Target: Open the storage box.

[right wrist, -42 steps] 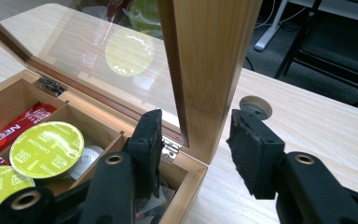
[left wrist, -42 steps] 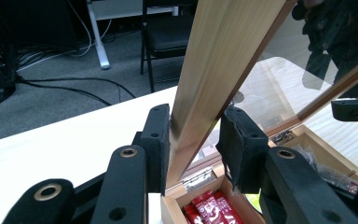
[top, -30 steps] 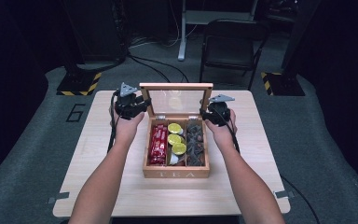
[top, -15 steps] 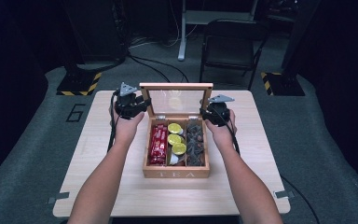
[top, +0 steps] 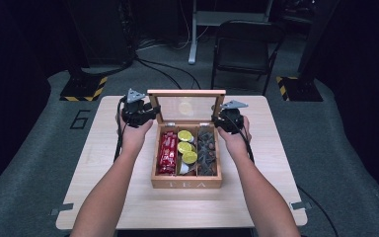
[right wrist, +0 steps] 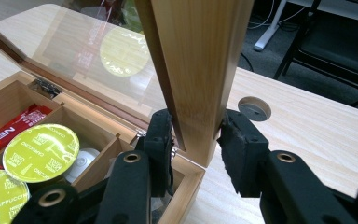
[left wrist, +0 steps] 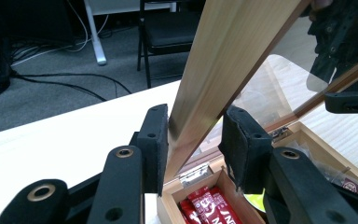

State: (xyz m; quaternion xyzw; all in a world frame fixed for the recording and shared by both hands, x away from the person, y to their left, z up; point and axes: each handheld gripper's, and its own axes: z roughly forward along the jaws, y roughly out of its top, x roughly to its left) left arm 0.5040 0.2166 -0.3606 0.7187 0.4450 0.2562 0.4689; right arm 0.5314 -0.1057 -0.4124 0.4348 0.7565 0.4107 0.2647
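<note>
Left claw (left wrist: pixel 193 140), right claw (right wrist: pixel 196 144) each clamped on lid (top: pixel 186 92) side rail.

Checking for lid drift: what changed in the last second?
Left tool has just eased its jaws open slightly, the lid between them. Right tool grips the lid's other edge as before; lid upright, box unmoved.

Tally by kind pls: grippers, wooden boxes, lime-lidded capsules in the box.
Grippers: 2, left gripper and right gripper, both shut on the lid
Tea box: 1
Lime-lidded capsules: 3
Total: 6
</note>
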